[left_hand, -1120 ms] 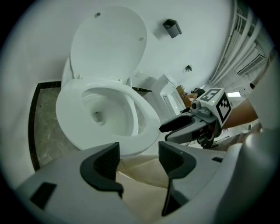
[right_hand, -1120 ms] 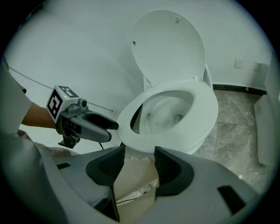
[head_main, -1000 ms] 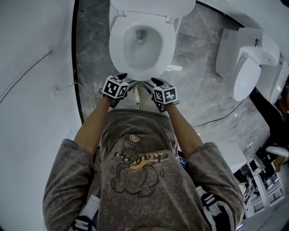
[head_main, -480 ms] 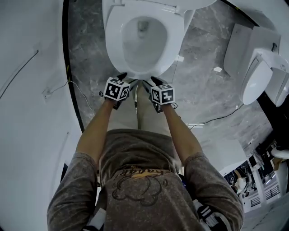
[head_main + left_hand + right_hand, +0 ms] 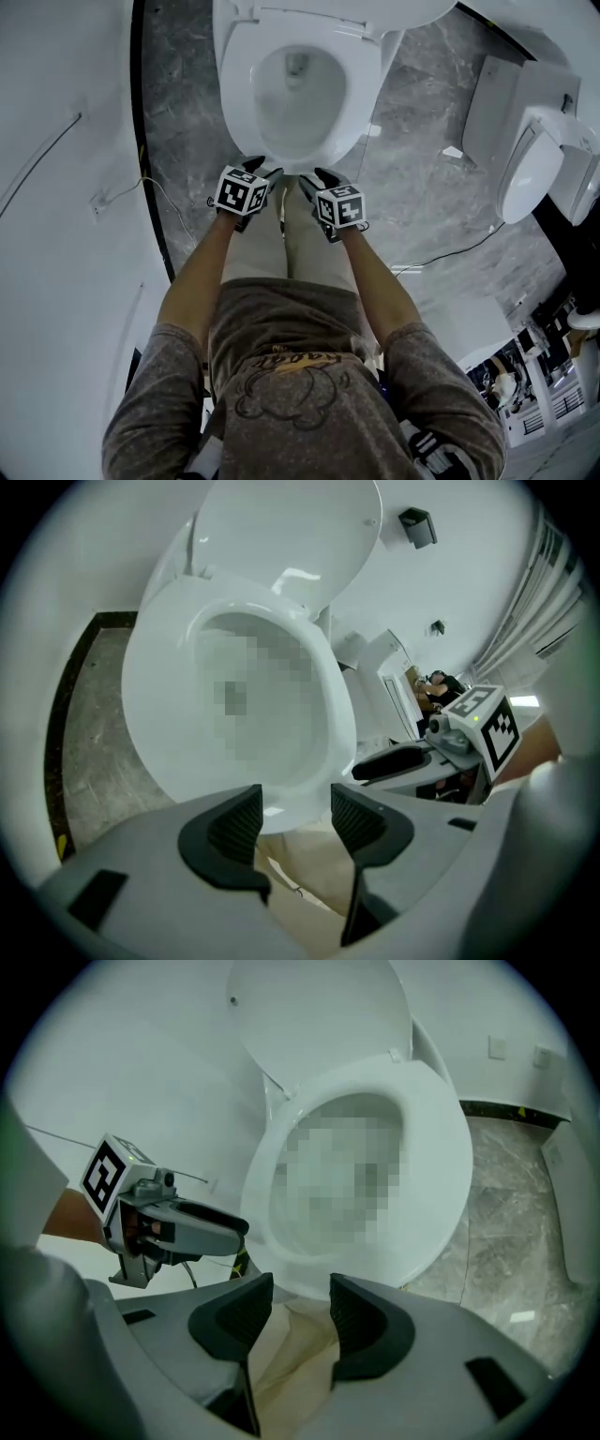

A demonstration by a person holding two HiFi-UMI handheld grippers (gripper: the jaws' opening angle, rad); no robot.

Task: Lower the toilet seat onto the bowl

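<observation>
head view: the toilet seat (image 5: 239,89) already lies flat on the bowl (image 5: 298,141), with the lid (image 5: 375,11) standing up behind it, so the lowering looks done. the left gripper (image 5: 259,171) and right gripper (image 5: 313,178) sit side by side just at the seat's front edge, both angled downward. that placement suits easing the seat down by its front rim, one gripper on each side to keep it level. the person's trousers (image 5: 281,253) show right below them.

left gripper view: the seat (image 5: 155,696) fills the frame beyond the jaws, and its front rim shows through the gap. the jaws stand moderately apart and have just been closing, but the ribbed pads press on nothing. only the rim beyond and trouser cloth below show between them. the right gripper (image 5: 412,757) sits close alongside.

right gripper view: much the same. the jaws have a moderate gap and have just been narrowing, with no grip. the seat's rim (image 5: 441,1185) lies just beyond the tips, and whether they touch it i cannot tell. what remains, i judge, is to draw both grippers back.
</observation>
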